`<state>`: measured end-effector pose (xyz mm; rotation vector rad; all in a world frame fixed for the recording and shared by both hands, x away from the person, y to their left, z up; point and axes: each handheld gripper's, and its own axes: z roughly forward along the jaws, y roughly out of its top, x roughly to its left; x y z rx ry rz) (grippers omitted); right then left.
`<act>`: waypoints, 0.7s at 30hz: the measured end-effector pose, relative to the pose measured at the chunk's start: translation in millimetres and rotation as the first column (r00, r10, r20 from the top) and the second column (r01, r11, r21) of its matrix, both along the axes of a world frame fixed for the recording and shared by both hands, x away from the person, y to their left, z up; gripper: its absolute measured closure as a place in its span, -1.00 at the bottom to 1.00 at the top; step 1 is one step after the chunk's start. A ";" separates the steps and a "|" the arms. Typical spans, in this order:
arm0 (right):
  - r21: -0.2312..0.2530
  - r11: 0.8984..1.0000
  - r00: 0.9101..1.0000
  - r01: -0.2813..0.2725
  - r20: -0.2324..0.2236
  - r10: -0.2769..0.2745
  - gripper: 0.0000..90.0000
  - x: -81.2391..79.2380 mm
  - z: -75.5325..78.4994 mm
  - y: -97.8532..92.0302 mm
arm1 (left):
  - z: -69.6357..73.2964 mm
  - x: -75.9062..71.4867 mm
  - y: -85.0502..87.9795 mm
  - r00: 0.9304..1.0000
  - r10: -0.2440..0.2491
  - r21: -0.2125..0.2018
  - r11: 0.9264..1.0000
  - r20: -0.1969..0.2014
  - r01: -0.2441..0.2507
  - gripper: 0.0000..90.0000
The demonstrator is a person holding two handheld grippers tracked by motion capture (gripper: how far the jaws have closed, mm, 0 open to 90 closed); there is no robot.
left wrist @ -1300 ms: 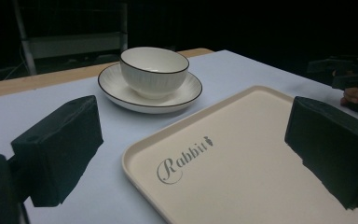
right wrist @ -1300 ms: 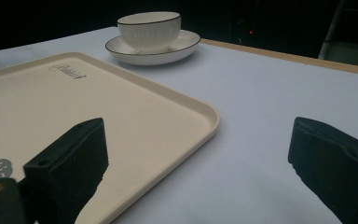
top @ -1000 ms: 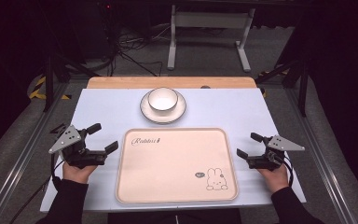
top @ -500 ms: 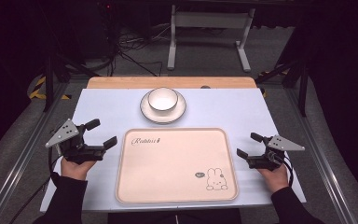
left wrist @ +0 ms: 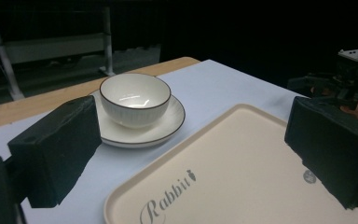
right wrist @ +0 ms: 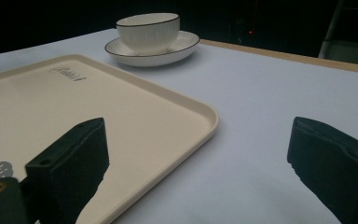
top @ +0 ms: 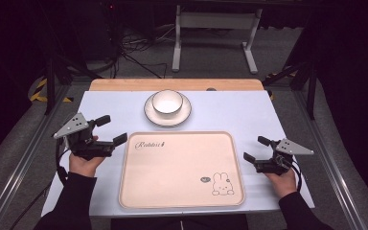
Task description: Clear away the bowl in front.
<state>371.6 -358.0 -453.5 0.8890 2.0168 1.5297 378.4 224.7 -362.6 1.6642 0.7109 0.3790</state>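
A white bowl [top: 167, 101] with a dark rim sits on a white saucer [top: 183, 115] at the back middle of the table. In front of it lies a cream tray [top: 172, 172] with "Rabbit" lettering and a small rabbit drawing. My left gripper [top: 112, 129] hovers left of the tray, raised off the table, open and holding nothing. In the left gripper view the bowl [left wrist: 134, 98] and saucer [left wrist: 168, 126] lie ahead between the jaws. My right gripper [top: 256, 148] rests low at the tray's right edge, open and holding nothing. The right gripper view shows the tray [right wrist: 135, 112] and the bowl [right wrist: 148, 29] beyond.
The table has a pale blue mat [top: 235, 110] and a wooden strip [top: 124, 85] along the far edge. A metal stand [top: 215, 28] and cables lie on the dark floor behind. Dark frame rails run along both sides of the table.
My left gripper has lifted and moved forward toward the bowl, still open. The right gripper has stayed in place.
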 end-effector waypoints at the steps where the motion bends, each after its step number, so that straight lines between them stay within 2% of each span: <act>1: 0.001 1.000 1.000 0.000 0.000 0.000 -0.87 0.0 0.0 -0.1 | 1.4 2.1 -1.8 1.000 0.005 0.008 1.000 0.001 -0.005 -0.90; 5: 0.002 1.000 1.000 0.000 -0.001 0.000 -0.87 0.1 0.0 -0.2 | 5.2 10.8 -9.1 1.000 0.003 0.021 1.000 -0.005 -0.003 -0.88; 8: 0.005 1.000 1.000 0.001 -0.003 -0.001 -0.87 0.1 0.0 -0.4 | 10.0 21.5 -17.4 1.000 0.008 0.050 0.999 0.001 -0.008 -0.87; 17: 0.008 1.000 1.000 0.000 -0.003 0.000 -0.87 0.3 -0.1 -0.7 | 16.7 54.7 -31.2 0.998 -0.032 0.057 0.998 -0.045 0.035 -0.86; 21: 0.016 1.000 1.000 0.001 -0.005 -0.001 -0.88 0.1 -0.2 -1.5 | 18.3 63.6 -35.0 0.998 -0.038 0.057 0.998 -0.054 0.041 -0.87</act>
